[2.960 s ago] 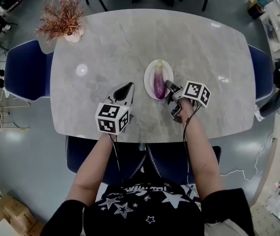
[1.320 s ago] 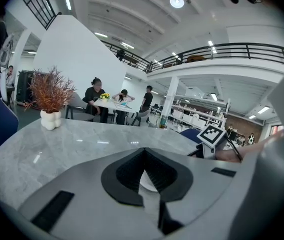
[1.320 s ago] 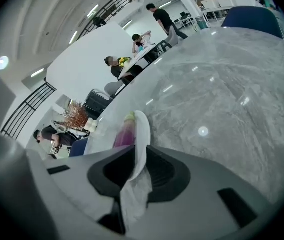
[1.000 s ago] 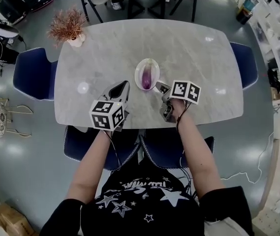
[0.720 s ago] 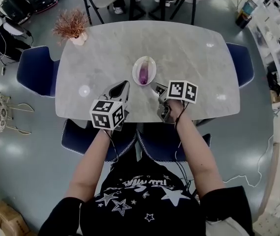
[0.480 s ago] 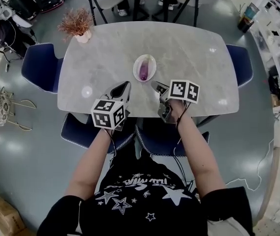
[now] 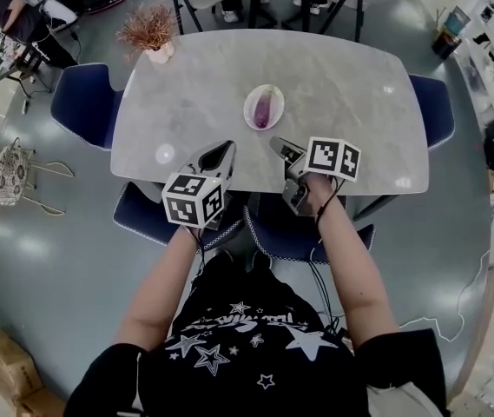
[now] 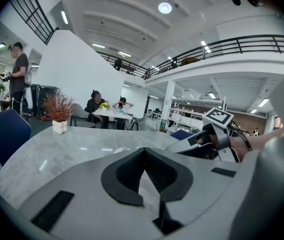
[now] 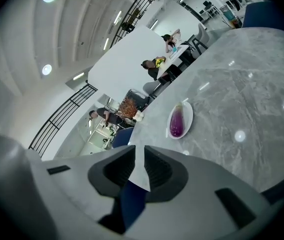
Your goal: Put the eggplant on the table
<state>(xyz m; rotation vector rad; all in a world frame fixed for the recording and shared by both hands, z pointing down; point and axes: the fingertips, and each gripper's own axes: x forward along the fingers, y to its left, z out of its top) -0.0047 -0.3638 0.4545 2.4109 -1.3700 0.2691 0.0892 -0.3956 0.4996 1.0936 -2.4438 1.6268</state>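
Eggplant point(image 7: 265, 108) on plate point(image 7: 249, 112), stem probably pointing away; left hand-held gripper point(image 7: 222, 149) closed, right hand-held gripper point(image 7: 279, 144) parted.

Plate point(image 8: 118, 150) mostly behind left gripper point(image 8: 142, 151), chairs point(image 7: 286, 233) half under table point(image 7: 342, 85)

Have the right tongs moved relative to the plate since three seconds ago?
Yes. Earlier beside the rim of the plate, the right tongs are now back toward the person, at the near edge of the table.
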